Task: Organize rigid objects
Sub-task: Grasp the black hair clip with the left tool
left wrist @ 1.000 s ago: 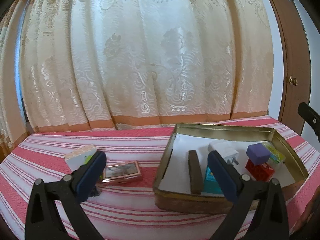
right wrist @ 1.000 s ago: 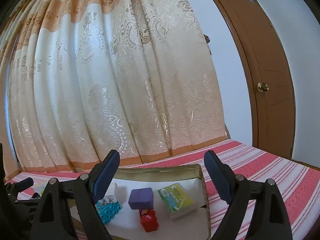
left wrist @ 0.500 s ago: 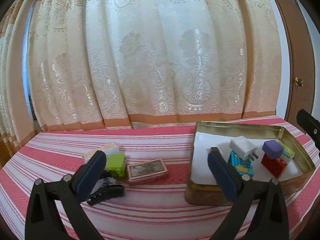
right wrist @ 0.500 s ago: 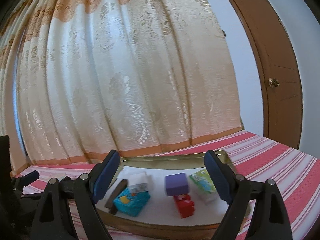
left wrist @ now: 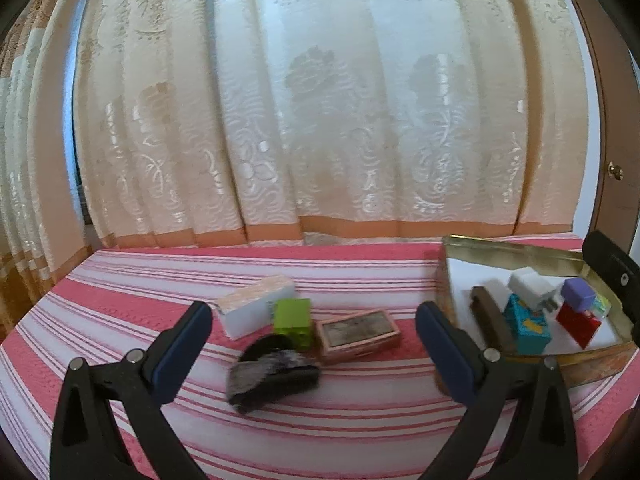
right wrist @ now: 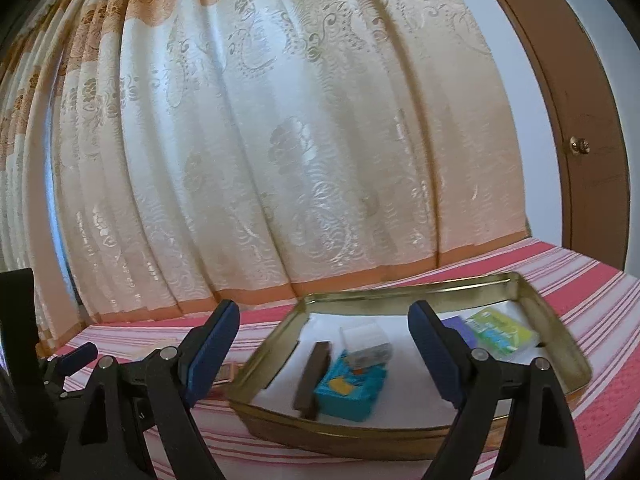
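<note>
Both cameras have swung leftward since the earlier frames; in the left wrist view the gold tin has slid from centre to the right edge, and the loose pieces now sit between the fingers of the left gripper, whose jaws stand released with nothing in them; left of the tin lie a copper-framed box, a green block, a white-and-peach box and, nearest, a dark furry piece; these crowd together, so closing on one could nudge its neighbour, and the furry piece lies in front of the green block, in the way of a straight reach.

From the right wrist view the right gripper is also released and empty, hovering before the tin's near wall; inside are a dark bar, a teal box, a white plug on it and a green packet; I judge the stacked plug could topple if another piece is dropped close, and the left gripper beside the tin risks collision.
</note>
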Demonstrator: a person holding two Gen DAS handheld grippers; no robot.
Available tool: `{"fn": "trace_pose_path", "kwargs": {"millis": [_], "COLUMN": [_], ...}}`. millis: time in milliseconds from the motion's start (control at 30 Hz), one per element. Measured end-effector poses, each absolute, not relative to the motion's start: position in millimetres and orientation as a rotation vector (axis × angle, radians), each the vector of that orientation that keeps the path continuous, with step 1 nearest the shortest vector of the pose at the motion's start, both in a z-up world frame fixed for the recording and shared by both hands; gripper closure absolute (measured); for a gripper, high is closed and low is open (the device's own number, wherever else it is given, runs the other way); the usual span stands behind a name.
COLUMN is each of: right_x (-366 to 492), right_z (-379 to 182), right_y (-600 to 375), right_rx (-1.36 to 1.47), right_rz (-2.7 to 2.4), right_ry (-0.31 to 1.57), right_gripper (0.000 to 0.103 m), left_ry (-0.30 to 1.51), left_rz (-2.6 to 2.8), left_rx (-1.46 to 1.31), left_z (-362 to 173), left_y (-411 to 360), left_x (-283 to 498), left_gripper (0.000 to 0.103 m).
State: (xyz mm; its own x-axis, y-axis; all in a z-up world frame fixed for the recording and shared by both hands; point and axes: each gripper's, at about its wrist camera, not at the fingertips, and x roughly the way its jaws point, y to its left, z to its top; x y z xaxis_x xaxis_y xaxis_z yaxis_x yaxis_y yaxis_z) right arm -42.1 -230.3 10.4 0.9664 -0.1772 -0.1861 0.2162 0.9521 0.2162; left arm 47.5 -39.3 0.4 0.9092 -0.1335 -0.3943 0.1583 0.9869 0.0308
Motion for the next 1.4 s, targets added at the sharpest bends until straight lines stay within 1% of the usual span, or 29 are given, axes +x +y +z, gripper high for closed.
{"fn": "trace_pose_path", "kwargs": {"millis": [400, 800, 900, 1100, 1300, 1333, 1400], "right_x": [-12, 24, 26, 28, 28, 28, 28], "right_z": [8, 5, 4, 0, -1, -1, -1], "right_y": [-191, -159, -158, -166, -169, -169, -169], "right_rx": [0.237, 0.225, 0.226, 0.271, 0.288, 0.290, 0.291], "right_rz": [-0.141, -0.089, -0.077, -0.070, -0.068, -0.067, -0.067], "right_ry": [0.208, 0.272, 0.283, 0.314, 0.326, 0.329, 0.333], "right_gripper": [0.015, 0.015, 0.015, 0.015, 0.015, 0.015, 0.015], "left_ry": [0.444, 0.595, 0.618, 0.636, 0.778, 0.810, 0.875], "left_rz": [-0.068, 0.023, -0.033, -0.182, -0.238, -0.242, -0.254], "left_rx": [0.038, -0.027, -0.025, 0.111, 0.214, 0.215, 0.188], "left_z": [-4, -19, -22, -25, -43, -47, -54], "left_y": [13, 58, 52, 11, -16, -17, -15], "left_x": [70, 100, 100, 96, 113, 118, 127], "left_gripper": [0.000, 0.000, 0.000, 0.000, 0.001, 0.002, 0.013]}}
